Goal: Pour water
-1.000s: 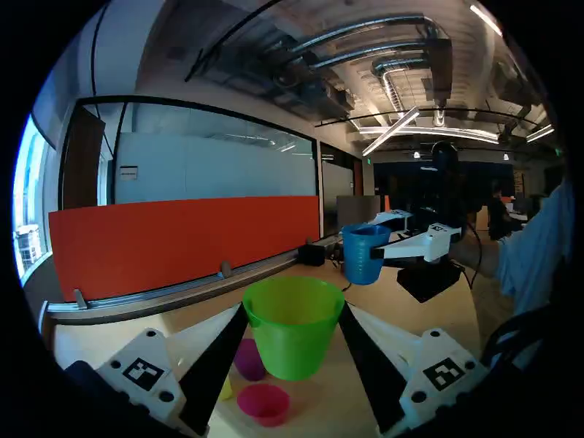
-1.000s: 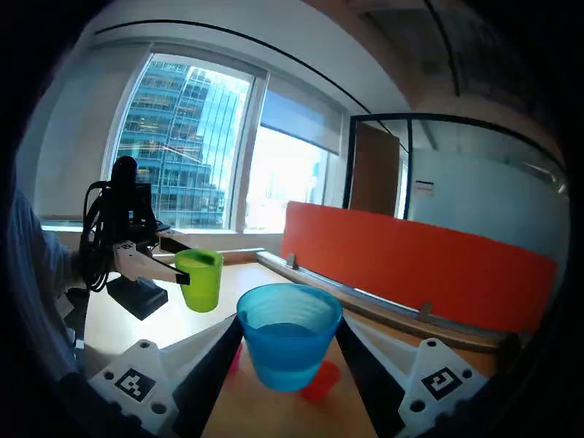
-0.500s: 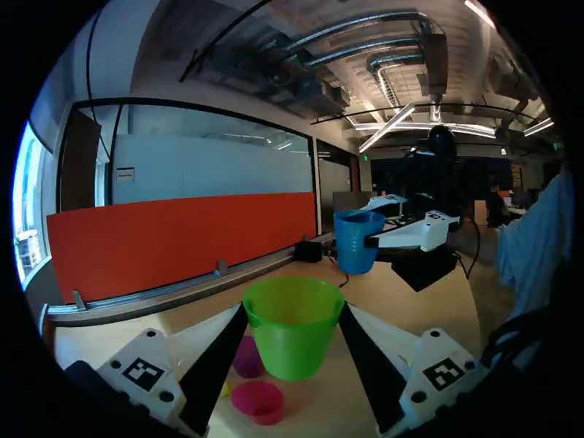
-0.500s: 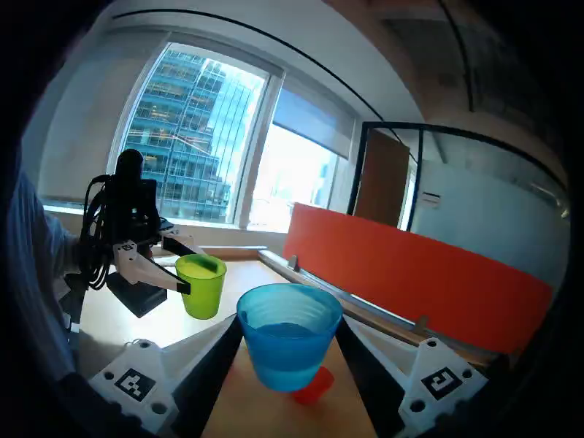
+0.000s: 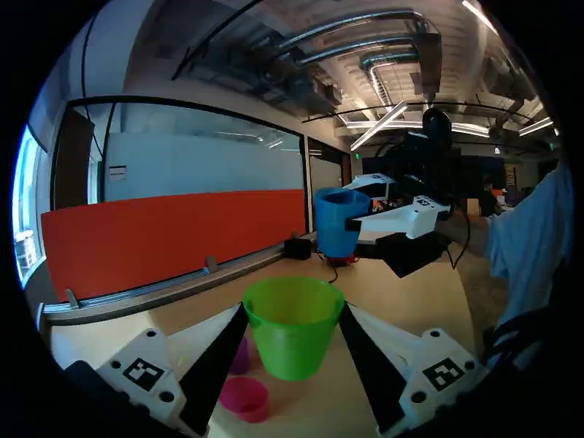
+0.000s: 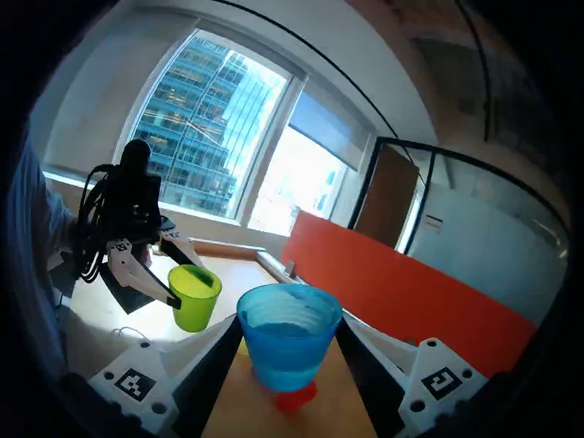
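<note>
Right gripper (image 6: 289, 325), both fingers closed against the blue cup (image 6: 289, 354) of water, keeps it upright and high above the table (image 5: 409, 292). Left gripper (image 5: 292, 315) clamps the green cup (image 5: 293, 343) lower, mouth up, apparently positioned as receiver.

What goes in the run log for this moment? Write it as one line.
left gripper: shut on green cup, upright | right gripper: shut on blue cup, upright, water inside | pour: not yet begun
</note>
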`<state>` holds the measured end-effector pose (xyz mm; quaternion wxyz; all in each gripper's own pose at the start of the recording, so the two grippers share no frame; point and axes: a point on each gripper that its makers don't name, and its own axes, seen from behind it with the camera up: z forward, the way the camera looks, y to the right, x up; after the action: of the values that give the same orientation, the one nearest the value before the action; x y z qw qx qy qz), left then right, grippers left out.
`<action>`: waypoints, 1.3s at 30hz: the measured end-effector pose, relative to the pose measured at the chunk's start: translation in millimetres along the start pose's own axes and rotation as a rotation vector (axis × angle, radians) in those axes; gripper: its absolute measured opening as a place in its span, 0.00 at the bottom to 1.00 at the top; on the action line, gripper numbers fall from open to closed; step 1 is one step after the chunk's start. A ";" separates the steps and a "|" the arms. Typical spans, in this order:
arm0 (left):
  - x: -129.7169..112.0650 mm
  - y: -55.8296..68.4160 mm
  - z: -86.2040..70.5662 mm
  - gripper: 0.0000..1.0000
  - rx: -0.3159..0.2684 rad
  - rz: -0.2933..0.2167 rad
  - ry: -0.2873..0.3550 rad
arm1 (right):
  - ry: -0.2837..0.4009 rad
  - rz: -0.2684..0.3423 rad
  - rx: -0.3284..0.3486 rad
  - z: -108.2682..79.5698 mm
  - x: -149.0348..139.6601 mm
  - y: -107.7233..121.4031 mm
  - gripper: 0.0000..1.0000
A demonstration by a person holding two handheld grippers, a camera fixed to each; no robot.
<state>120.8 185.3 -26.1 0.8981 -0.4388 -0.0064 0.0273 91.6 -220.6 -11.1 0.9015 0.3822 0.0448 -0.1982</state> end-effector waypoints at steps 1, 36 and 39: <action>-0.1 1.6 -0.1 0.87 -0.003 0.001 0.000 | -0.001 -0.017 0.002 0.1 1.7 -0.1 0.90; -2.3 35.6 9.9 0.87 -0.079 -0.001 0.002 | 0.015 -0.460 -0.016 26.9 54.1 13.7 0.90; -1.3 36.4 10.7 0.87 -0.082 -0.002 0.004 | 0.016 -0.498 -0.019 29.2 57.4 15.2 0.90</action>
<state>117.6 215.9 -48.2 0.8794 -0.4754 -0.0059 0.0253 148.2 -250.2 6.4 0.8282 0.3522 0.1464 -0.4107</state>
